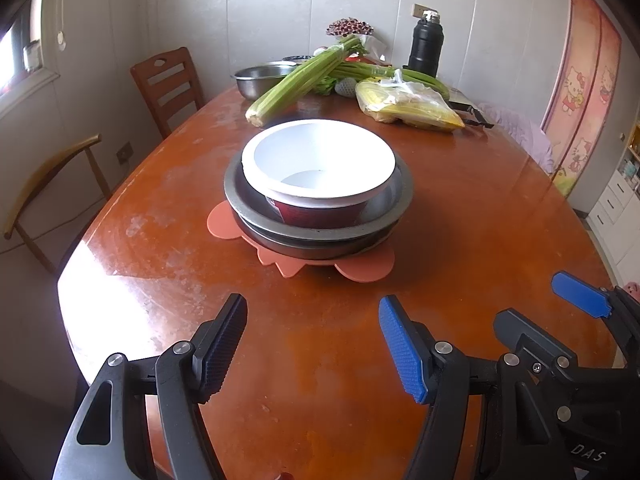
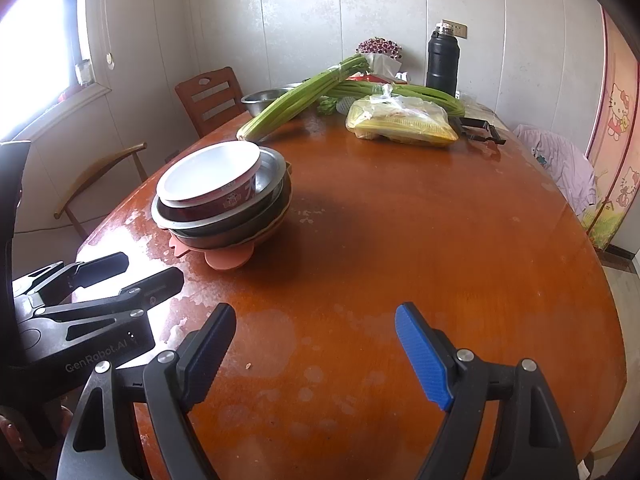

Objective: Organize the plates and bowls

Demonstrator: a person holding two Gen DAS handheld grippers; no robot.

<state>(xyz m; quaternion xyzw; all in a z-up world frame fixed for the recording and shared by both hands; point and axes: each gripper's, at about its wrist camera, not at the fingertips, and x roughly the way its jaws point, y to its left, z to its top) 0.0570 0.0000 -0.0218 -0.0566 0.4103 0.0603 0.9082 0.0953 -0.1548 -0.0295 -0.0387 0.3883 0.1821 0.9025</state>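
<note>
- My left gripper (image 1: 312,344) hovers over the bare front of the brown desk (image 1: 460,208), its fingers (image 1: 224,344) spread wide and holding nothing.
- My right gripper (image 2: 316,352) hangs just beside it, fingers (image 2: 420,356) equally wide and empty.
- Ahead of the left gripper I see the white bowl (image 1: 318,160) nested on top of a stack of metal plates (image 1: 320,232), all resting on a scalloped orange mat (image 1: 360,268) near the desk's middle.
- From the right wrist view the stack sits off to the left, well apart from both grippers.
- Farther back lie celery (image 1: 300,80), a steel bowl (image 1: 256,80), a bag of corn (image 1: 408,104) and a black flask (image 1: 426,46).
</note>
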